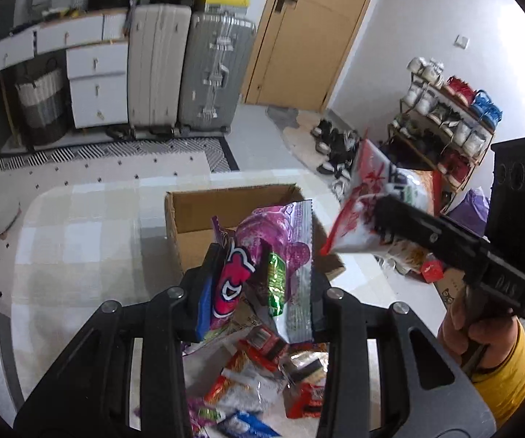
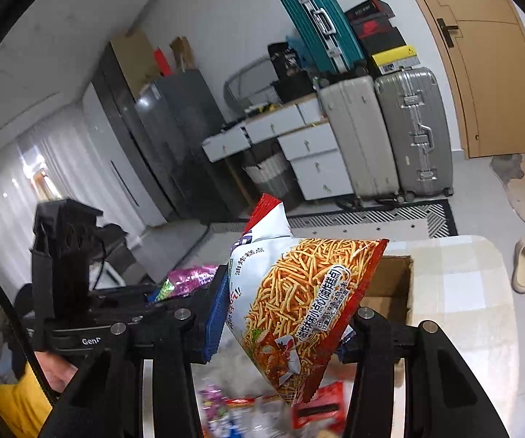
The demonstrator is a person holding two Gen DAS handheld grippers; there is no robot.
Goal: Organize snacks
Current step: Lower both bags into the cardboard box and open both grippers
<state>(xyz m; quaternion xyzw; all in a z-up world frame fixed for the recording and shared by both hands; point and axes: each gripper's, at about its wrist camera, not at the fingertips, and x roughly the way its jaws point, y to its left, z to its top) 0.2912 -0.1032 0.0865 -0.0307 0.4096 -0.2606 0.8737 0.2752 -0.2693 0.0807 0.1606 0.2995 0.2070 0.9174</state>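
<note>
My left gripper (image 1: pixel 260 284) is shut on a purple and pink snack bag (image 1: pixel 280 252), held just in front of an open cardboard box (image 1: pixel 204 215) on the table. My right gripper (image 2: pixel 284 325) is shut on a white and red bag of fried noodle snacks (image 2: pixel 299 306), lifted above the table, left of the box (image 2: pixel 390 288). The same noodle bag (image 1: pixel 375 197) shows at the right of the left wrist view, right of the box. A pile of loose snack packets (image 1: pixel 258 379) lies on the table under my left gripper. The purple bag (image 2: pixel 189 277) also shows in the right wrist view.
The table has a pale checked cloth (image 1: pixel 87 241). Suitcases (image 1: pixel 189 69) and white drawers (image 1: pixel 94 84) stand along the far wall beside a wooden door (image 1: pixel 309 33). A shoe rack (image 1: pixel 448 120) and loose shoes (image 1: pixel 335 146) are on the right. A patterned rug (image 1: pixel 90 168) covers the floor.
</note>
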